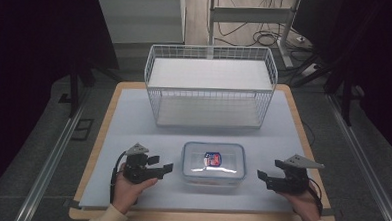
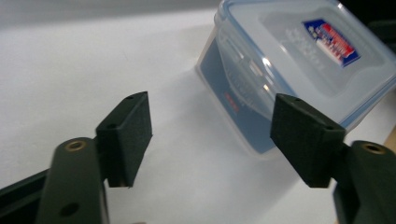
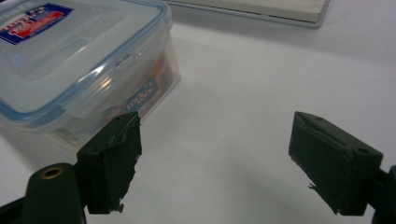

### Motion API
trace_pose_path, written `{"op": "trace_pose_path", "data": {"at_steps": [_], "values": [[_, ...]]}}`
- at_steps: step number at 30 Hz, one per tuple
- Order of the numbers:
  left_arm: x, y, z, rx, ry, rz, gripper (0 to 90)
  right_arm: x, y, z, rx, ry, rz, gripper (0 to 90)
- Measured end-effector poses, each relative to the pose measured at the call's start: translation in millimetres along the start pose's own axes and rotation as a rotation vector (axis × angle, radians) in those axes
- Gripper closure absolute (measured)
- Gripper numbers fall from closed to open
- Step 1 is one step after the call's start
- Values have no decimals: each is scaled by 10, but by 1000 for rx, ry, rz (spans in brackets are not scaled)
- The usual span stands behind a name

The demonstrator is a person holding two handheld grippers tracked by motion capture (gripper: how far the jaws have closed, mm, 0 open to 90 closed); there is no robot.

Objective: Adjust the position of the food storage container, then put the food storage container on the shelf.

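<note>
Mostly plastic and wire on a matt white top

The food container [image 1: 213, 164] at the table's near edge is looking like clear glossy plastic, its lid catching glare, with a blue seal strip around the rim and a shiny red-and-blue sticker [image 2: 332, 41] on top. The left gripper [image 1: 160, 167] and right gripper [image 1: 264, 177] are showing matt black plastic jaws, and the pads [image 3: 116, 158] are looking rough and frayed at the edges, with brass-looking inserts set in. The basket [image 1: 209, 93] toward the far edge is looking like white coated wire. The table [image 1: 133, 133] is wearing a smooth matt white sheet, with a pale wood rim peeking out along its edges.
</note>
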State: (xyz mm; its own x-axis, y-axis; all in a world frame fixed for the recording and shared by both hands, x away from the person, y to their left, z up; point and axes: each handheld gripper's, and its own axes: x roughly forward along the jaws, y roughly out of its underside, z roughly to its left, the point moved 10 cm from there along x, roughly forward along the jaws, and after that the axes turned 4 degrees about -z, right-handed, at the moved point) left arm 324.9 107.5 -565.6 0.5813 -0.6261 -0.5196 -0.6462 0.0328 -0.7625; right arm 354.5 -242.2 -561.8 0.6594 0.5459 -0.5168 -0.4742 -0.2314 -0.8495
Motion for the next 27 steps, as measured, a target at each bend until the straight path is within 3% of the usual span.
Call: {"op": "trace_pose_path", "data": {"at_steps": [4,14,17,20,24,27], "values": [[20,-31,-17,-1,12,-2,242,-6,-17,16,12,-15,0,174],[33,-140,-100,-19,43,-25,212,47,-116,39,-9,-27,8,160],[54,-162,-141,-30,58,-23,203,52,-140,25,17,-34,4,160],[68,-221,-196,-67,95,-27,189,53,-182,37,34,-45,-5,160],[77,-291,-214,-77,115,-20,171,60,-227,43,34,-44,-17,160],[126,-351,-215,-123,146,-20,165,82,-215,20,41,-38,-11,161]]}}
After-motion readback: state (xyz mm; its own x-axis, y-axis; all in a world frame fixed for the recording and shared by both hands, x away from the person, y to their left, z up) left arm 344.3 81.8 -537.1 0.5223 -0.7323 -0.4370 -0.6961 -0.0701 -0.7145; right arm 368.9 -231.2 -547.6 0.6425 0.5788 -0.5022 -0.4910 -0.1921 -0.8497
